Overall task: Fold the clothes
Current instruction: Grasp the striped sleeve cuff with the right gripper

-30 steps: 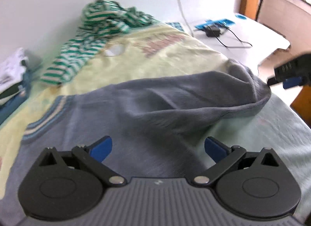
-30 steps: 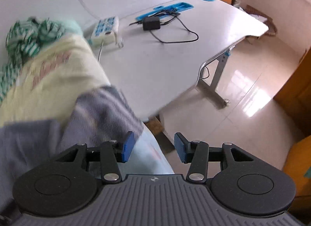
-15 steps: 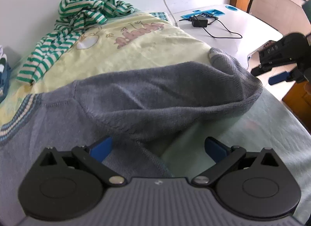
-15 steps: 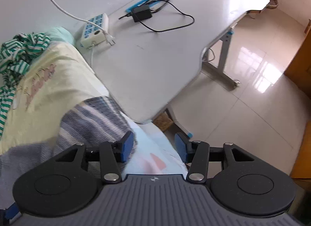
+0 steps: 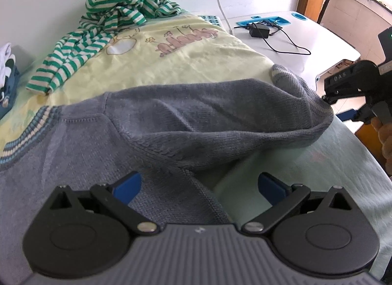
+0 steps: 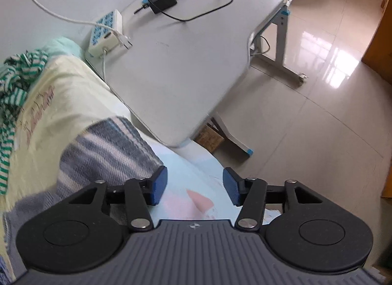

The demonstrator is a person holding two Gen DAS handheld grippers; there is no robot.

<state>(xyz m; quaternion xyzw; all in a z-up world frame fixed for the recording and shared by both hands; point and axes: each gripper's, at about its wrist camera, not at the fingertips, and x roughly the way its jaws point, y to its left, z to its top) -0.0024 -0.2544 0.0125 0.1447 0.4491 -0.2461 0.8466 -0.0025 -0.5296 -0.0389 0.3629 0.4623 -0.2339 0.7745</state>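
Observation:
A grey knit sweater (image 5: 171,118) lies spread on a pale green sheet (image 5: 318,162), its sleeve folded across the body. The sleeve's striped cuff (image 5: 291,81) points right. My left gripper (image 5: 199,184) hovers open over the sweater's side seam, gripping nothing. My right gripper (image 6: 194,184) hangs at the bed's right edge, its jaws closing a little with only the sheet below them. The cuff (image 6: 107,147) lies just left of its left finger (image 6: 158,184), not between the pads. In the left wrist view the right gripper (image 5: 336,108) sits just right of the cuff.
A yellow printed garment (image 5: 171,64) lies under the sweater, with a green striped top (image 5: 110,15) bunched behind it. A white desk (image 6: 183,69) to the right holds a power strip (image 6: 105,32) and a black adapter (image 6: 163,0). Beyond is tiled floor (image 6: 318,89). Folded clothes (image 5: 7,64) sit far left.
The right gripper has come down, rolled and moved in beside the cuff. The left gripper's view shifted only slightly; the sweater lies as before.

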